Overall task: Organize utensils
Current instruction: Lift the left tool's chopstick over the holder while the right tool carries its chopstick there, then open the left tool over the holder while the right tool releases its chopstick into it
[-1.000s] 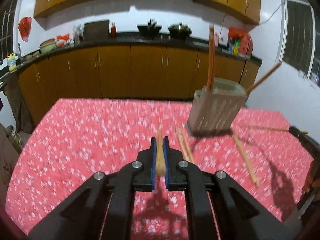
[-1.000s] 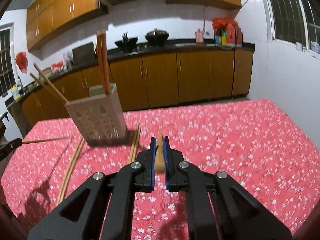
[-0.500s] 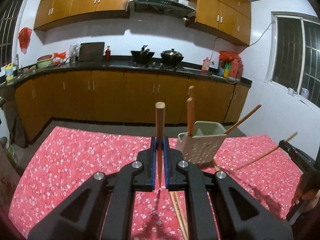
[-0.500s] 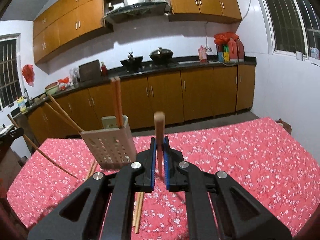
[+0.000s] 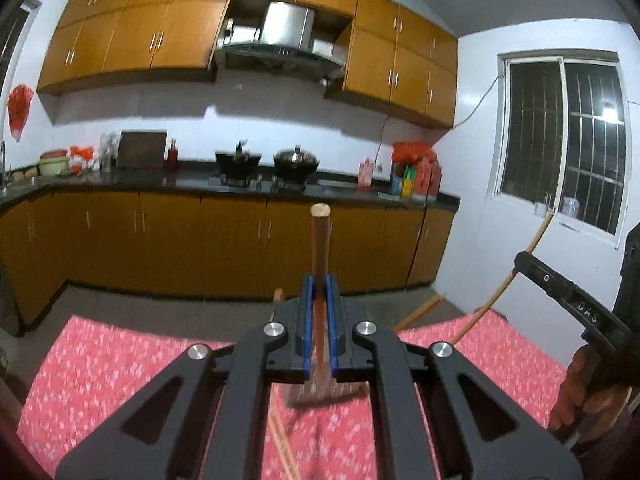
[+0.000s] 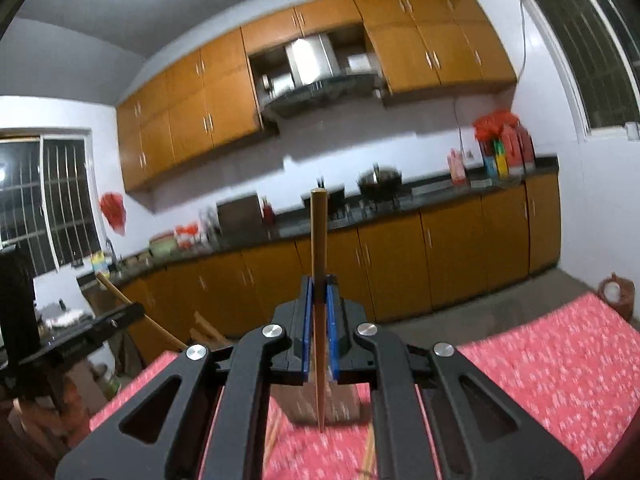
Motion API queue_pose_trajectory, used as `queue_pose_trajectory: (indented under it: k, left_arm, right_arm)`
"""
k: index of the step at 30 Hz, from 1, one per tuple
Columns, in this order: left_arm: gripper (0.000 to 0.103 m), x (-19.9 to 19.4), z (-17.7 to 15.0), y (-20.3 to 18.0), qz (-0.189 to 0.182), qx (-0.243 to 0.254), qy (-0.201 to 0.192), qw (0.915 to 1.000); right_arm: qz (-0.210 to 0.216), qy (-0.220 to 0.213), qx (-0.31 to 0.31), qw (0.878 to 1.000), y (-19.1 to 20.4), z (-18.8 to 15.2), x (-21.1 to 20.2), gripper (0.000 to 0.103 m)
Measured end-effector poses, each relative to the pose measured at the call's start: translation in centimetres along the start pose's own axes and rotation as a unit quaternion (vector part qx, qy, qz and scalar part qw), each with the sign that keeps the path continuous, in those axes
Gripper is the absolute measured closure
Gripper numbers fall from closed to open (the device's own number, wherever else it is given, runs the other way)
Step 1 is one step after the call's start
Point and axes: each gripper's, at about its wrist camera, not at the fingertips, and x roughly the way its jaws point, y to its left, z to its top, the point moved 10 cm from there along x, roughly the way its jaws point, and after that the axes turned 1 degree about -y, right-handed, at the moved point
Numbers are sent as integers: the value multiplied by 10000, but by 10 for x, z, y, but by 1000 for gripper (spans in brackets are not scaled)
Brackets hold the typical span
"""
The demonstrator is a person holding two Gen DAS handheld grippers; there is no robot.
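My left gripper [image 5: 319, 292] is shut on a wooden chopstick [image 5: 321, 240] that stands upright, blunt end up. Behind its jaws the beige perforated utensil holder [image 5: 316, 394] is mostly hidden; chopsticks [image 5: 420, 312] lean out of it. At the right edge of the left wrist view a hand carries my right gripper [image 5: 520, 260]. My right gripper [image 6: 319, 292] is shut on another chopstick [image 6: 319, 236], thin tip down over the holder [image 6: 340, 402]. My left gripper [image 6: 136, 310] shows at the left of the right wrist view with its chopstick [image 6: 120, 294].
A table with a red floral cloth [image 5: 112, 364] lies below both grippers. Loose chopsticks [image 5: 284, 452] lie on it near the holder, as do others [image 6: 368, 452]. Behind are orange kitchen cabinets [image 5: 168, 240] and a counter with pots [image 5: 296, 160].
Both grippers have risen and tilted up from the table, each lifting its chopstick. The holder has dropped low in both views and now sits behind the jaws.
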Motion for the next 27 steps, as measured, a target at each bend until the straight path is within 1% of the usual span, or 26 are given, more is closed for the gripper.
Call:
queue_pose_trajectory:
  k: [3, 6, 10, 12, 14, 21, 25, 26, 27]
  left_arm:
    - [95, 9, 19, -4, 75, 41, -217, 9997]
    - [95, 27, 26, -5, 162, 69, -266, 9995]
    - [95, 50, 12, 1, 215, -2, -57, 9998]
    - [95, 60, 2, 5, 182, -79, 63, 9998]
    - [95, 65, -6, 8, 168, -107, 148, 9997]
    - [95, 70, -24, 16, 81, -162, 293, 9994]
    - [95, 75, -32, 17, 72, -175, 398, 9990]
    - [95, 75, -32, 18, 74, -186, 410, 9990]
    - [95, 75, -33, 18, 75, -202, 410, 9989]
  right_arm:
    - [-54, -357, 14, 9993, 5, 16, 12, 95]
    - [-162, -511, -18, 9986, 3, 17, 31, 95]
    - [-253, -281, -21, 9993, 0, -5, 58, 96]
    - [-310, -78, -70, 9995, -2, -22, 72, 95]
    - [-338, 53, -94, 9994, -5, -33, 80, 95]
    - [-330, 316, -34, 9990, -6, -50, 91, 95]
    - [-222, 560, -51, 9982, -1, -61, 93, 95]
    - [-194, 580, -68, 9981, 0, -62, 92, 93]
    - [-186, 585, -88, 9981, 2, -61, 92, 86]
